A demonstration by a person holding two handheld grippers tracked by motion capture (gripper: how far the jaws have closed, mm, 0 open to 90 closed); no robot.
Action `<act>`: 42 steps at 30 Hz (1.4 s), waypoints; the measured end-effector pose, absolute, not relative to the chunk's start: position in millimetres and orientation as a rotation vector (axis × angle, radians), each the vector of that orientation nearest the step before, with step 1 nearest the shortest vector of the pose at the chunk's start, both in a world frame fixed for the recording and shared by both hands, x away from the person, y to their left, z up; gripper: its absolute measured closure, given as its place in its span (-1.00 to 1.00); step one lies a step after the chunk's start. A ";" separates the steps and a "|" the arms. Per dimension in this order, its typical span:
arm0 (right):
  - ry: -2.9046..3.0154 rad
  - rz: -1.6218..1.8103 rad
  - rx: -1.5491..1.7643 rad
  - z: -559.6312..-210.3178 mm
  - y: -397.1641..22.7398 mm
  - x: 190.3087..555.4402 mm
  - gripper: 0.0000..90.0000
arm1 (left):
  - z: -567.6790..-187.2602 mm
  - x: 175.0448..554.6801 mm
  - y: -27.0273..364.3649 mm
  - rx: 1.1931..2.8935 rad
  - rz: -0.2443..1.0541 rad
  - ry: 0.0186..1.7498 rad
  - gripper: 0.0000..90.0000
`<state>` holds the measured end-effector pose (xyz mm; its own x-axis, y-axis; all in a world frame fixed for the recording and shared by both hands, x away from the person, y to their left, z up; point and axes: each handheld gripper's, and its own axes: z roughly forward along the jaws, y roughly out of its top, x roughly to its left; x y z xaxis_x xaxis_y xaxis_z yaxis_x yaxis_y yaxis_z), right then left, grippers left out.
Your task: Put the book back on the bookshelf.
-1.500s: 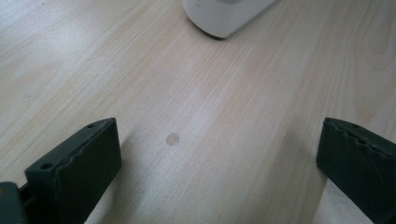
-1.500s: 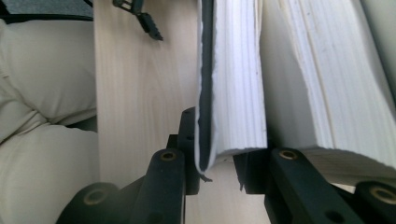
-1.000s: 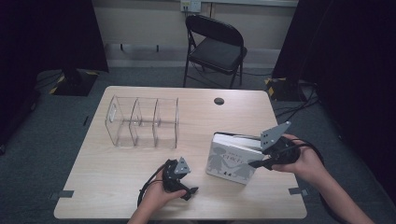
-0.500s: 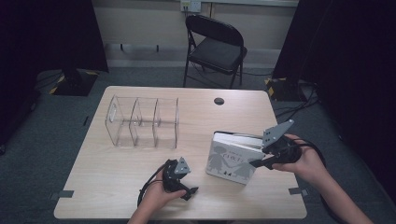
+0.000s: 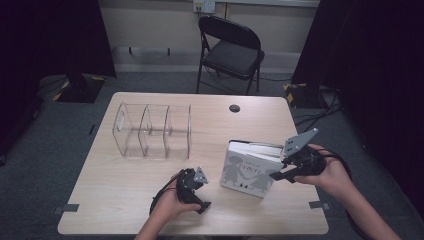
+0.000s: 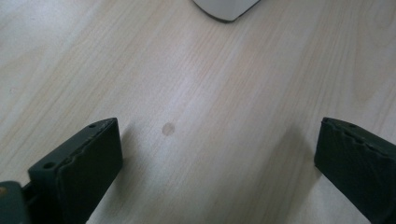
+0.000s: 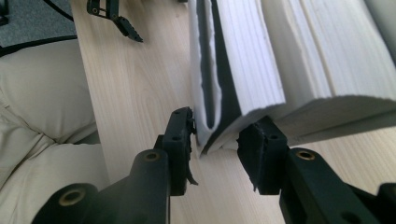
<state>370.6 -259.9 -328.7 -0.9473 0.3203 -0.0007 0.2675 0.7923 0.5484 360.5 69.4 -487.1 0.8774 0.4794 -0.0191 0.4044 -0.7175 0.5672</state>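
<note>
the book (image 5: 250, 170) lies right of the clear organizer (image 5: 152, 130). right gripper (image 7: 215, 135) has just been loosening, jaws around its corner, pads barely off; left gripper (image 6: 215, 154) gapes wide over bare table (image 6: 196, 84).

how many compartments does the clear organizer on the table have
3. The clear organizer has a left, a middle and a right compartment side by side, split by two clear dividers; it lies at the table's back left.
</note>
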 end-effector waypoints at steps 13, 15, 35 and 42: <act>2.876 0.863 0.500 -330.6 -262.9 371.7 0.33 | -453.9 373.8 64.6 2.562 0.131 0.591 -0.63; 2.876 0.862 0.509 -330.5 -263.4 372.0 0.31 | -449.1 375.5 61.9 2.574 0.133 0.588 -0.62; 2.869 0.863 0.511 -332.5 -268.0 372.9 0.22 | -401.7 392.7 42.0 2.665 0.139 0.525 -0.59; 2.865 0.854 0.525 -333.8 -270.9 373.5 0.19 | -385.9 397.9 34.4 2.670 0.174 0.495 -0.59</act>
